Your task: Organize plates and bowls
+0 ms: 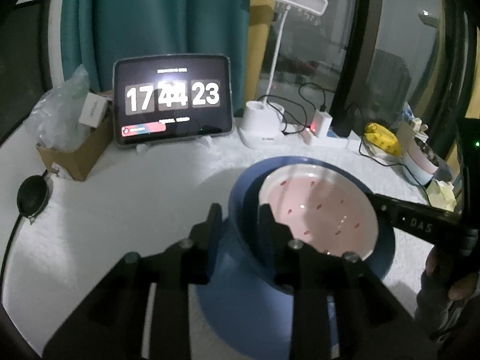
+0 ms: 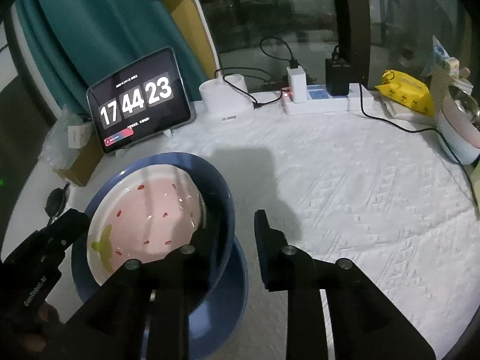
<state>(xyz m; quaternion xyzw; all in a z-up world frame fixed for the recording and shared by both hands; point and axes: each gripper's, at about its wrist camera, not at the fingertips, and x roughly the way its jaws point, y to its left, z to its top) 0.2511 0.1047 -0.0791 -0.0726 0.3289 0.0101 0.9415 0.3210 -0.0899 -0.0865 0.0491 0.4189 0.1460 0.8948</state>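
While both wrist views share the same stack, each shows something the other lacks: the right wrist view catches a green leaf mark on the pink bowl's (image 2: pixel 144 225) inner wall, low left of the frame, which the left wrist view does not show.

Near field, left wrist view: left gripper (image 1: pixel 240 219) straddles the near rim of the blue bowl (image 1: pixel 240 210), one finger outside the wall and one inside; fingers narrow, though whether they actually press the rim cannot be told. Right wrist view: right gripper (image 2: pixel 237 234) has its left finger over the blue bowl's far rim and its right finger out over the white tablecloth (image 2: pixel 360 195), fingers fairly wide, nothing held between them.

Count: one pink bowl, nested in one blue bowl, which sits on one blue plate (image 2: pixel 237 285). All three round, no long axis; the nested bowls are tilted, their openings facing toward frame right in the left view.

Stack lies centre-low in the left view, lower left in the right view.

Farther back: one tablet (image 1: pixel 172 102) reading 17 44 23, one white desk lamp (image 1: pixel 264 126), one cardboard box (image 1: pixel 75 150), one power strip (image 2: pixel 324 102), one yellow packet (image 2: pixel 408 90).
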